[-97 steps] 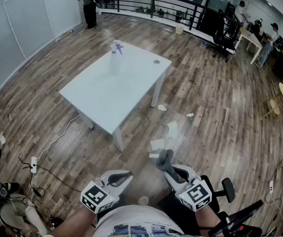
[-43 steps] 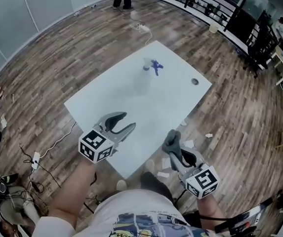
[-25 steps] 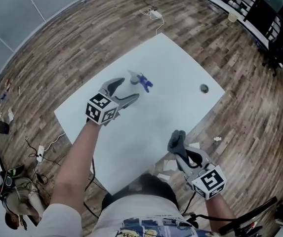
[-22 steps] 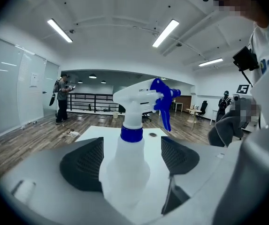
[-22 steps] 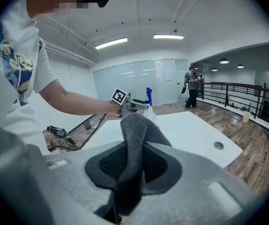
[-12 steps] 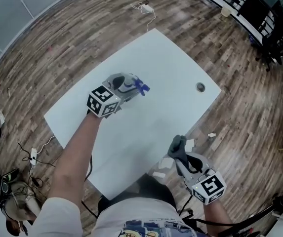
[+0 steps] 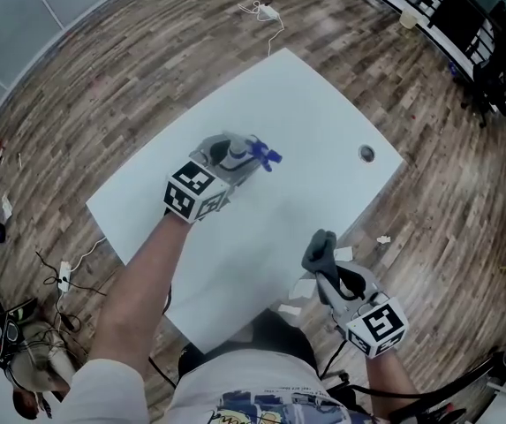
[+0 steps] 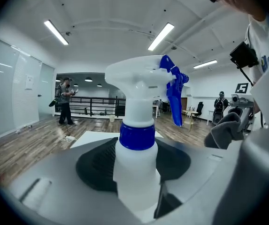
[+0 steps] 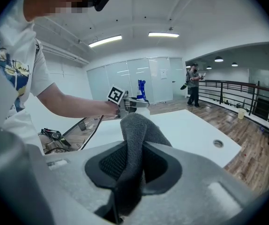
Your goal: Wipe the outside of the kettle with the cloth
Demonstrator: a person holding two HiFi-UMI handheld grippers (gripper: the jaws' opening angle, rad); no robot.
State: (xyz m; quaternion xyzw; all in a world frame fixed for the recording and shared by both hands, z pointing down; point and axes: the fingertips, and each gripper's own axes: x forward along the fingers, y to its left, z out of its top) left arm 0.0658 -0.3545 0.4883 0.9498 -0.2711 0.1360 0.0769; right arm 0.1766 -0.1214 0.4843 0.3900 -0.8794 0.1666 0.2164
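Note:
A white spray bottle (image 7: 232,152) with a blue collar and blue trigger stands near the middle of the white table (image 7: 314,95). My left gripper (image 7: 235,157) reaches over the table; its jaws have just been closing and now press on the bottle's body (image 8: 135,172). My right gripper (image 7: 328,272) hangs off the table's near edge, shut on a grey cloth (image 7: 319,247) whose fold sticks up out of the jaws (image 9: 135,135). No kettle shows in any view.
A round cable hole (image 7: 366,154) sits near the table's right corner. Paper scraps (image 7: 381,239) litter the wood floor by the right gripper. A power strip with its cable (image 7: 267,11) lies beyond the table. Cables (image 7: 58,276) trail at left. A person (image 8: 65,100) stands far off.
My left gripper reached out to the spray bottle and its jaws closed round it. The right gripper stayed at the near edge with the cloth.

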